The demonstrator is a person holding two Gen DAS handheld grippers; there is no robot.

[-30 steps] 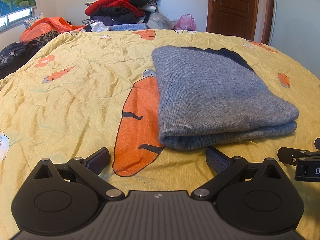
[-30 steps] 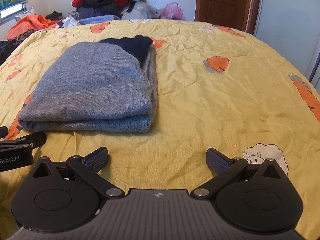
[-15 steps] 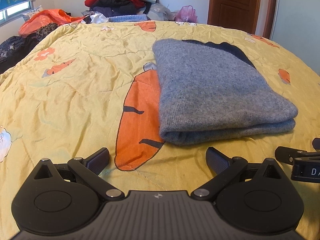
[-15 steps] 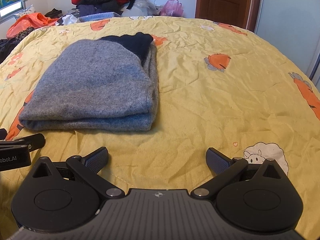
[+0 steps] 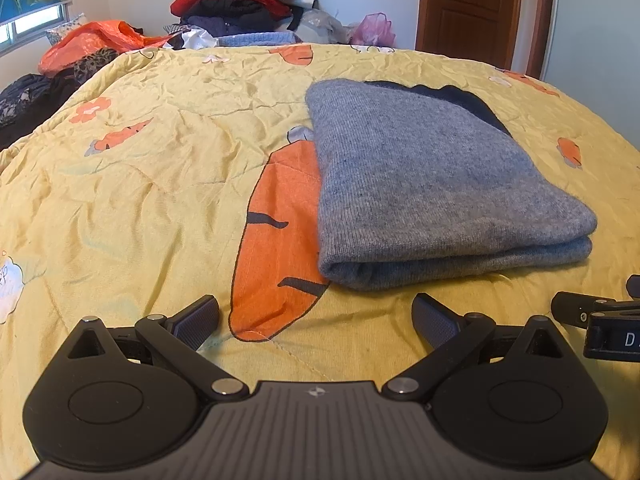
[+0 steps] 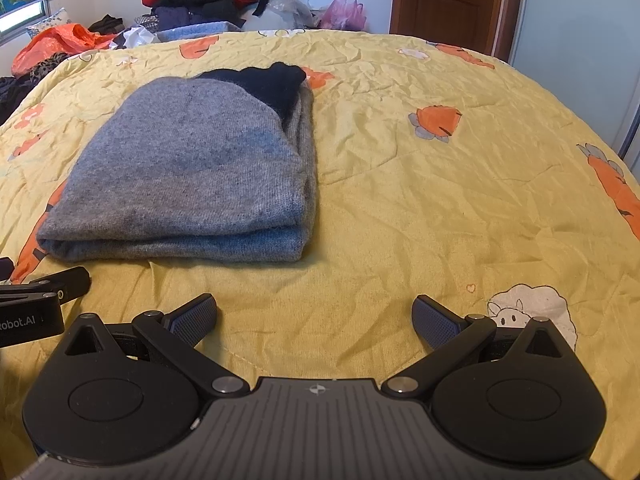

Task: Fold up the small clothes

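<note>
Folded already, grey sweater (image 5: 432, 184) at one o'clock on yellow quilt (image 5: 160, 168); left gripper (image 5: 316, 320) and right gripper (image 6: 316, 320) spread wide, empty.

Yellow carrot-print bedspread (image 5: 160, 168), heaped clothes pile (image 5: 240, 4) behind — brown wooden door (image 5: 468, 4), daylit window (image 5: 32, 24), white walls

**A big bed with a yellow cover**

The bed has a crinkly yellow cotton quilt (image 5: 152, 184) with orange carrots and little white sheep on it. A folded grey knitted sweater (image 5: 432, 184) with a dark blue part lies flat on the quilt, partly over one big carrot.
</note>
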